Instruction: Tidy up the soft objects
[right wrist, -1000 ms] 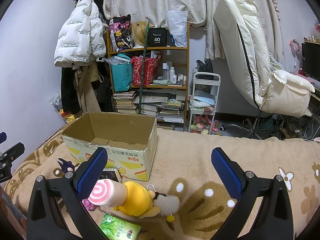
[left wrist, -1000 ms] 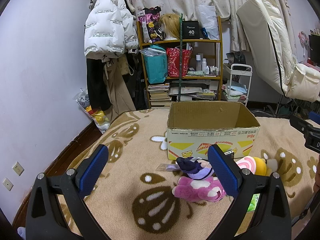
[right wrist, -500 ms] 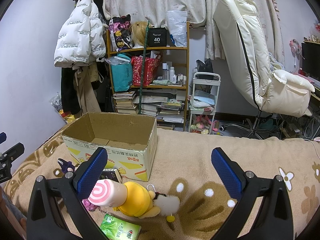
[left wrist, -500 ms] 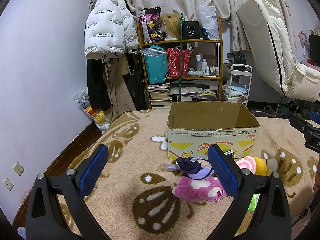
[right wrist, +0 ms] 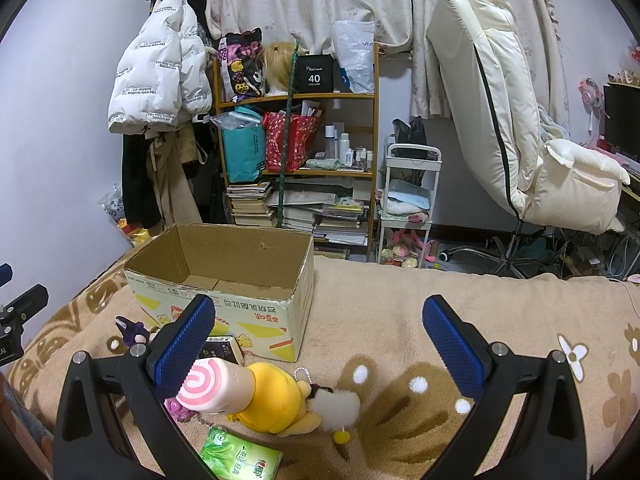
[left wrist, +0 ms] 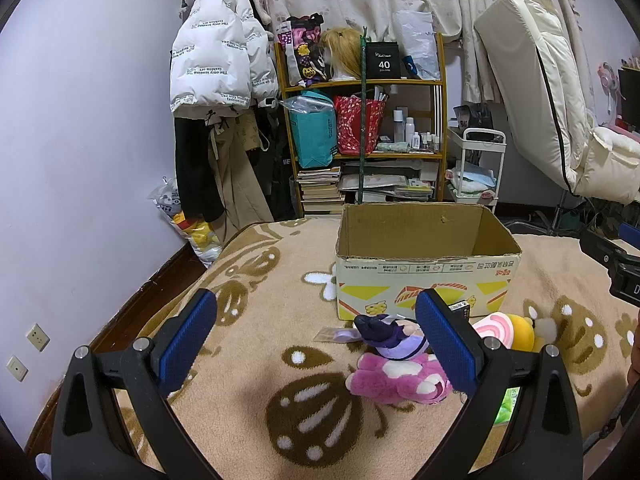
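Plush toys: pink (left wrist: 400, 376), purple (left wrist: 390, 336), yellow (right wrist: 276, 400), perhaps keychained; left tool (left wrist: 316, 336), right tool (right wrist: 320, 340) spread, empty.

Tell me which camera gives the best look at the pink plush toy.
The left wrist view. There the pink plush toy lies mostly in the open on the blanket, only its right end behind a gripper finger. In the right wrist view only a small pink scrap shows beneath the swirl-topped yellow plush.

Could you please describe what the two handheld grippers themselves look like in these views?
The left gripper and the right gripper look alike: each has two black, angular plastic arms with silver screw heads, ending in flat rectangular fingers faced with blue, finely textured pads. No cables or sleeves show. Part of a white marking shows on the right gripper's black body.
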Demonstrator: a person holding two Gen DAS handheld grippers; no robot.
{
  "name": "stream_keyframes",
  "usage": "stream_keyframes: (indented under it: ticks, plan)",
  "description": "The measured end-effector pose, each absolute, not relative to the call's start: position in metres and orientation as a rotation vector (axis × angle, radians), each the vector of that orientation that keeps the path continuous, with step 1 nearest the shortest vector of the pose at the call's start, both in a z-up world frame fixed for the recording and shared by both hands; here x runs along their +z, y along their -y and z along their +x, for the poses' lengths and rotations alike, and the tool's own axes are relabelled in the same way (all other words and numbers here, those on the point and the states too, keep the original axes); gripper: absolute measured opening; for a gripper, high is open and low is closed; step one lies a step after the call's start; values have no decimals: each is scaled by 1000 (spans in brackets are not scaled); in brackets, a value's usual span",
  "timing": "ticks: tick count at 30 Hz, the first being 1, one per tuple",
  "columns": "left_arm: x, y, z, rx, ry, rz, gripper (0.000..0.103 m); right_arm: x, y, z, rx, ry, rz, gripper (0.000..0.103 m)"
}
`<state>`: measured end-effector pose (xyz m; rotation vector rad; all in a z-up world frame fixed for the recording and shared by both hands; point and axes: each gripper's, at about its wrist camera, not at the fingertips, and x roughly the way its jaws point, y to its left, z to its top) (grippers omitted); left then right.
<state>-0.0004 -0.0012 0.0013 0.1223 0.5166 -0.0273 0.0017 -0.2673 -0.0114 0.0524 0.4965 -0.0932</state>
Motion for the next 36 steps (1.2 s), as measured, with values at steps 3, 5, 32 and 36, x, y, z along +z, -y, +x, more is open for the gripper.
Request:
stream_keyframes:
  ticks: [3, 5, 32, 36]
  plan:
    - [1, 0, -1, -28, -518, 123, 98, -12, 267, 2, -94, -498, 53, 103]
    - [1, 0, -1, -28, -518, 123, 98, -12, 267, 2, -93, -497, 53, 103]
    - [-10, -6, 11, -27, -583, 132, 98, -21, 261, 7, -71, -518, 41, 103]
    - [-14, 0, 18, -37, -626, 136, 98, -21, 254, 15, -42, -540, 28, 103]
